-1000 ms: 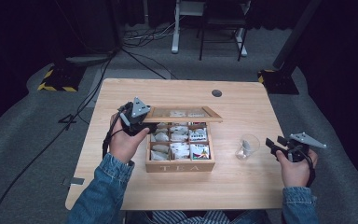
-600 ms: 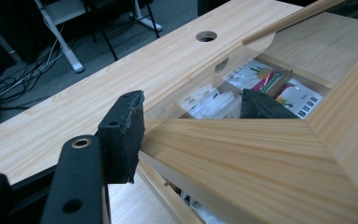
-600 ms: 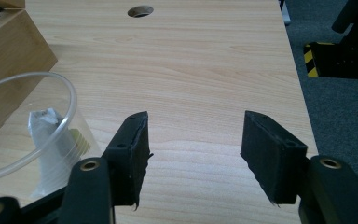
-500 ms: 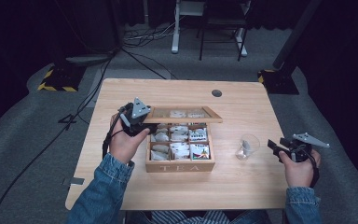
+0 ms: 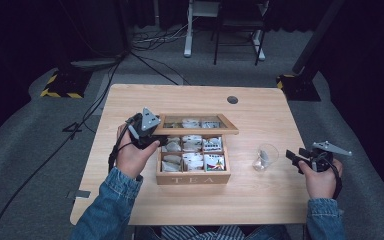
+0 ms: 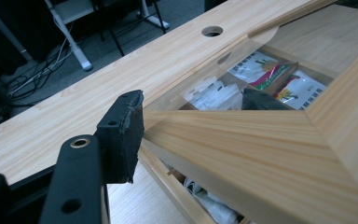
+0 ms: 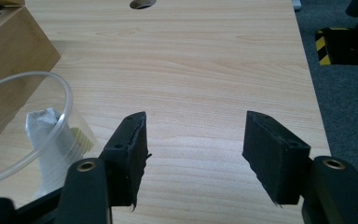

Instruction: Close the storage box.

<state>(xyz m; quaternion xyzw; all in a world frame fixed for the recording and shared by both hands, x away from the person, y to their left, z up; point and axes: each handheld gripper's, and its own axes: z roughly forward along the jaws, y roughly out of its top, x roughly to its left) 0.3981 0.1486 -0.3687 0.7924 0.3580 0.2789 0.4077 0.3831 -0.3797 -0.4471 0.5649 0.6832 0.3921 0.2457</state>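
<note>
Tea box at worktop centre, compartments holding tea bags. Left claw, just easing, pinches the raised lid at 9 o'clock. Glass with a bag sits at 3 o'clock; right claw spread, empty, near the worktop's 3 o'clock edge.

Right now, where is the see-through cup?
In the high view the clear cup stands on the table, right of the wooden tea box, just left of the right gripper.

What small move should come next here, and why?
Probably lower the glass-paned wooden lid onto the wooden tea box: the left tongs grip its corner, holding it raised, and a white tea bag already sits in the clear plastic cup.
</note>
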